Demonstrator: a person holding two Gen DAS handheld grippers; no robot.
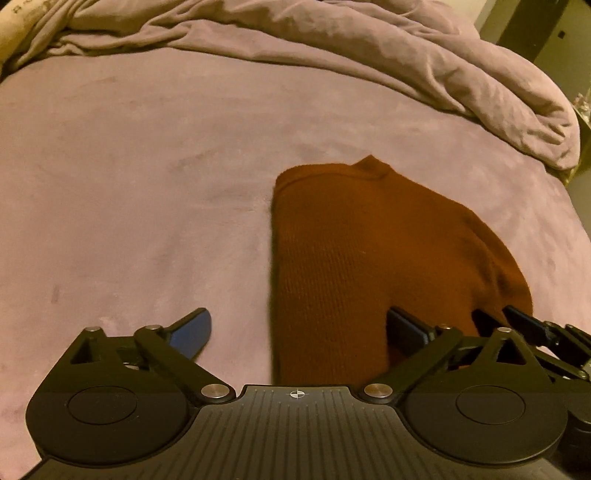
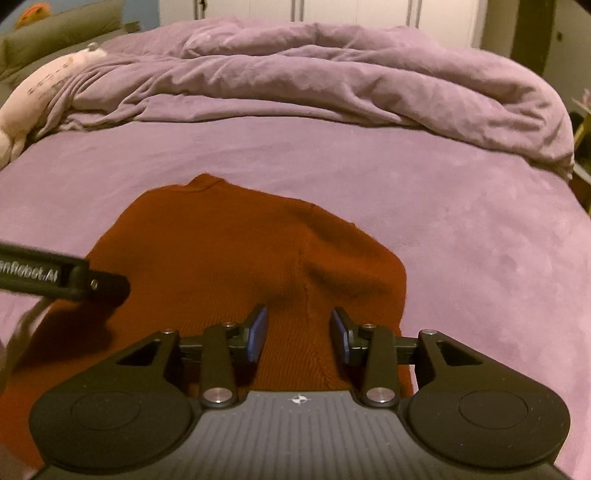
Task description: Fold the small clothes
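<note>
A rust-brown knit sweater [image 1: 369,258] lies partly folded on the purple bed sheet [image 1: 129,184], its collar [image 1: 369,166] at the far end. My left gripper [image 1: 299,332] stands wide open over the sweater's near left edge. One blue pad [image 1: 194,332] is over bare sheet and the other over the knit, and nothing is held. My right gripper [image 2: 299,332] hovers over the sweater [image 2: 221,251] near its right side, jaws partly open astride a raised seam [image 2: 306,295]; the pads press on nothing. The left gripper's black body [image 2: 74,280] reaches in from the left.
A crumpled purple duvet [image 2: 332,81] is heaped across the back of the bed. A pale plush toy [image 2: 44,85] and a green cushion [image 2: 55,40] sit at the far left. White cupboard doors [image 2: 351,9] stand behind. The bed's right edge [image 2: 576,199] drops off.
</note>
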